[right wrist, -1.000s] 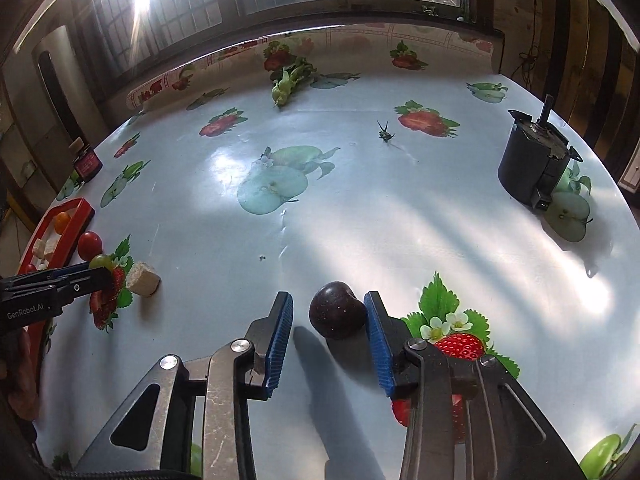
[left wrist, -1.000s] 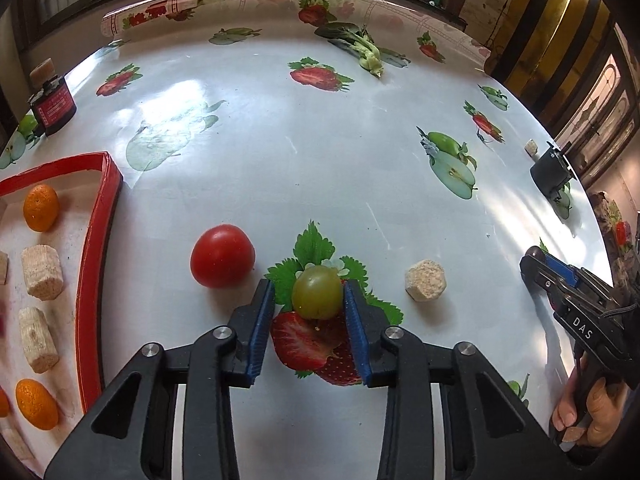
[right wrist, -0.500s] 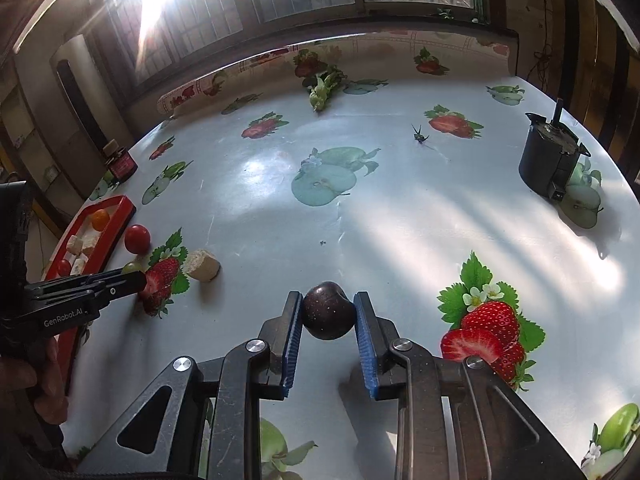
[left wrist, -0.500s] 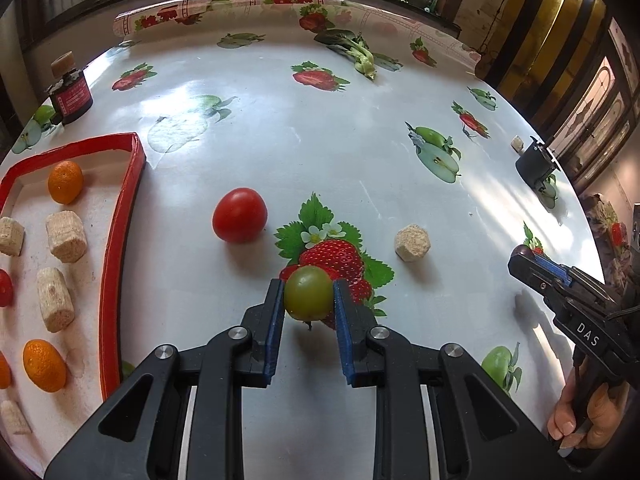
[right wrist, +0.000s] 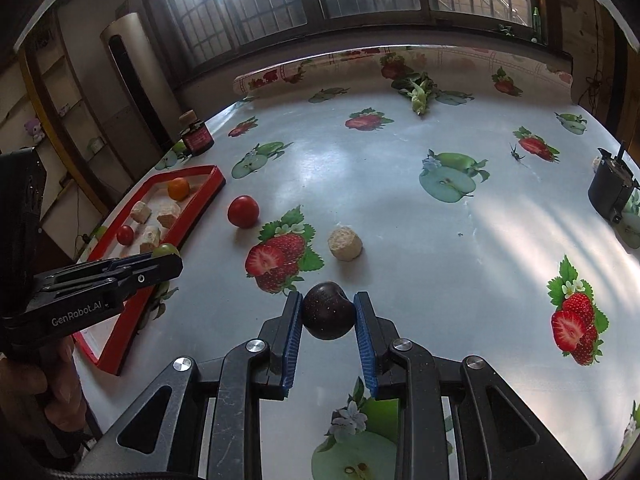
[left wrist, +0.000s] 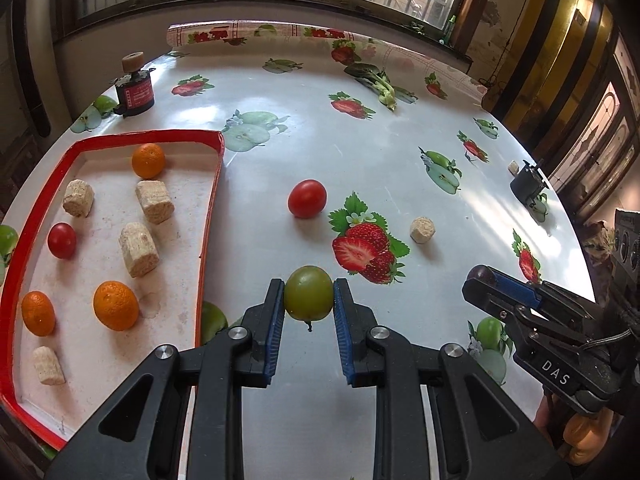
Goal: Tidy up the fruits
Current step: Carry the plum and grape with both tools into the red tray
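My left gripper (left wrist: 309,300) is shut on a green fruit (left wrist: 308,294), lifted off the table just right of the red-rimmed tray (left wrist: 210,204). The tray holds oranges (left wrist: 116,305), a small red tomato (left wrist: 61,240) and several beige cork-like pieces (left wrist: 138,249). My right gripper (right wrist: 328,312) is shut on a dark purple plum (right wrist: 329,311), held above the table; it shows at the right edge of the left wrist view (left wrist: 486,280). A red tomato (left wrist: 307,198) (right wrist: 243,211) and a loose beige piece (left wrist: 422,230) (right wrist: 345,243) lie on the fruit-print tablecloth beyond both grippers.
A dark jar with a cork lid (left wrist: 134,90) stands behind the tray. A small black device (right wrist: 612,190) sits at the far right edge. A leafy green vegetable (right wrist: 418,90) lies near the back, where the rolled tablecloth edge (left wrist: 320,36) runs. A hand (right wrist: 44,380) grips the left tool.
Both grippers closed on their fruits, lifted them and carried them left toward the tray. The tray now shows much more fully in the left wrist view.
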Motion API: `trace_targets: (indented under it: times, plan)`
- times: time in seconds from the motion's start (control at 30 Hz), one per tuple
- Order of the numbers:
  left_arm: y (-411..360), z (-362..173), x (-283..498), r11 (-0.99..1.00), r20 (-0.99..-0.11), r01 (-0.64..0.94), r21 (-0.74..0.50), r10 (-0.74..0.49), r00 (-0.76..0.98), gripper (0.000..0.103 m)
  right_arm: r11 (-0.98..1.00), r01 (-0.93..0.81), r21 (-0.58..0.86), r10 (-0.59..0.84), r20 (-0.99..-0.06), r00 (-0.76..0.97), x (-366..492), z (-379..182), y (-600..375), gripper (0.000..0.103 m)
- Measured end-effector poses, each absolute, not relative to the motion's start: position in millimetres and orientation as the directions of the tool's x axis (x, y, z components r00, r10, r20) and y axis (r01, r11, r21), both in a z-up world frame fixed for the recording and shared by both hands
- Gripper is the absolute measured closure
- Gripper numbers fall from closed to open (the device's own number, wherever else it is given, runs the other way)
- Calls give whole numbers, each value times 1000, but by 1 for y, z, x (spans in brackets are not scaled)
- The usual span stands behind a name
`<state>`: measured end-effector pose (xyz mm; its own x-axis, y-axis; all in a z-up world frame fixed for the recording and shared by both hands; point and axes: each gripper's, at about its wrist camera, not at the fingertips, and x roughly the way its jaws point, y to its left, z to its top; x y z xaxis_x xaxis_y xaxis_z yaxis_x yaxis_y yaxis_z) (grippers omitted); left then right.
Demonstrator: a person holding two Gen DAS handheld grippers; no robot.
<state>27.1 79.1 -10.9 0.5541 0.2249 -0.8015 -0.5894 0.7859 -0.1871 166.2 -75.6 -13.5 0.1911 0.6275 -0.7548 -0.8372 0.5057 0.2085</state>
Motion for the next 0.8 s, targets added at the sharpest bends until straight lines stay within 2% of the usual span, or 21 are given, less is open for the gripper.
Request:
trace_targets:
  times: [0.8]
  plan:
    - [107, -10, -83, 666, -788, -717, -205, 322, 525, 82, 288, -938, 193, 676, -735, 56, 63, 6, -12, 77]
